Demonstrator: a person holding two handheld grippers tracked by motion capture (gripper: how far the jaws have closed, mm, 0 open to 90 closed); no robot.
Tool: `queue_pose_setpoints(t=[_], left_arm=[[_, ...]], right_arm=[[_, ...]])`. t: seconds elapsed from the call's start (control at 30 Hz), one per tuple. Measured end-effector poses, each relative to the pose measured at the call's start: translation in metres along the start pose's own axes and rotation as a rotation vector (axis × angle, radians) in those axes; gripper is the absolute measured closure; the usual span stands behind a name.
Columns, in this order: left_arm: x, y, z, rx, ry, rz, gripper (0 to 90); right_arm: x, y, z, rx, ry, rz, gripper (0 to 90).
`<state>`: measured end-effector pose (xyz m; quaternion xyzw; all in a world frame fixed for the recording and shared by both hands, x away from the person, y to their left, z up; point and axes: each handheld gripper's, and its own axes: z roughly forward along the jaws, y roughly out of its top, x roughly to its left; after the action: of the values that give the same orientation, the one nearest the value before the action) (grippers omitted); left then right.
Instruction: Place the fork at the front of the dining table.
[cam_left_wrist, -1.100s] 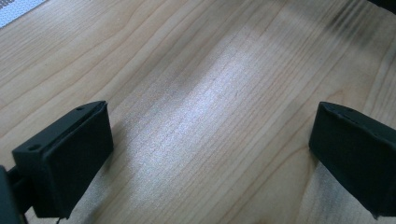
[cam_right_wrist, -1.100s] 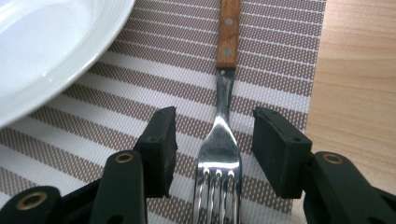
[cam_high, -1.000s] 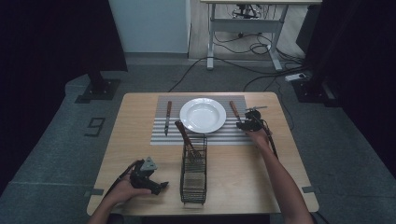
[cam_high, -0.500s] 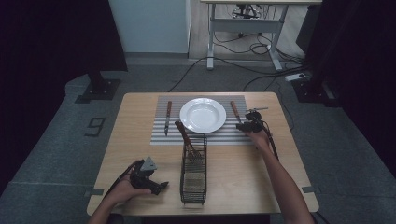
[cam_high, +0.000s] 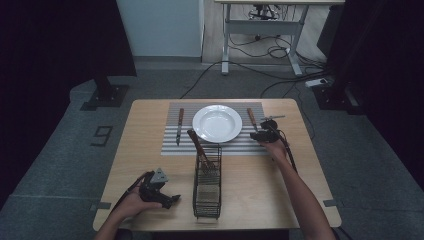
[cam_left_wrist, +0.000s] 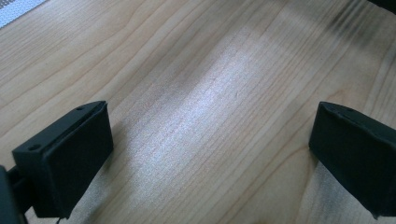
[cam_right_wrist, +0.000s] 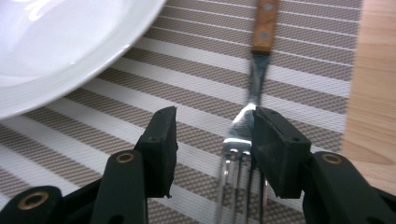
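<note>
The right gripper (cam_right_wrist: 212, 144) has shifted slightly nearer the plate (cam_high: 217, 123); its fingers are spread, with the fork (cam_right_wrist: 250, 116) on the striped placemat (cam_right_wrist: 299, 60) seemingly just released. The left gripper (cam_high: 159, 192) rests spread on the bench (cam_left_wrist: 210, 93).

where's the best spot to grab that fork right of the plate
Probably the narrow metal neck of the fork, between its tines and wooden handle. It lies flat on the striped placemat, so come from above with the right gripper, one finger on each side of the neck. The fingers stand open there now, one against it.
</note>
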<state>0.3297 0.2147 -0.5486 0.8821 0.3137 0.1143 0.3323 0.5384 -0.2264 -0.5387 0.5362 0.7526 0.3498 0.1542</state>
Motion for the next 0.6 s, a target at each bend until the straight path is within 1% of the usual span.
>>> queue_pose_setpoints(t=[0.07,0.1,0.17,0.23,0.3,0.4,0.43,0.6], left_arm=[[0.0,0.0,0.0,0.0,0.0,0.0,0.0],[0.0,0.0,0.0,0.0,0.0,0.0,0.0],[0.0,0.0,0.0,0.0,0.0,0.0,0.0],[0.0,0.0,0.0,0.0,0.0,0.0,0.0],[0.0,0.0,0.0,0.0,0.0,0.0,0.0],[0.0,0.0,0.0,0.0,0.0,0.0,0.0],[0.0,0.0,0.0,0.0,0.0,0.0,0.0],[0.0,0.0,0.0,0.0,0.0,0.0,0.0]], right_arm=[[-0.0026,-0.0002,-0.0004,0.001,-0.04,0.008,48.6],[-0.0042,-0.0006,-0.0001,0.005,-0.048,0.004,48.5],[-0.0065,-0.0015,-0.0007,0.003,-0.041,0.013,48.8],[-0.0063,-0.0019,-0.001,0.004,-0.042,0.009,48.7],[-0.0064,-0.0022,-0.0015,0.001,-0.023,0.027,49.2],[-0.0059,-0.0027,-0.0019,0.002,-0.015,0.027,49.4],[-0.0054,-0.0032,-0.0021,-0.002,-0.006,0.036,50.1],[-0.0044,-0.0036,-0.0022,-0.002,-0.003,0.029,50.1]])
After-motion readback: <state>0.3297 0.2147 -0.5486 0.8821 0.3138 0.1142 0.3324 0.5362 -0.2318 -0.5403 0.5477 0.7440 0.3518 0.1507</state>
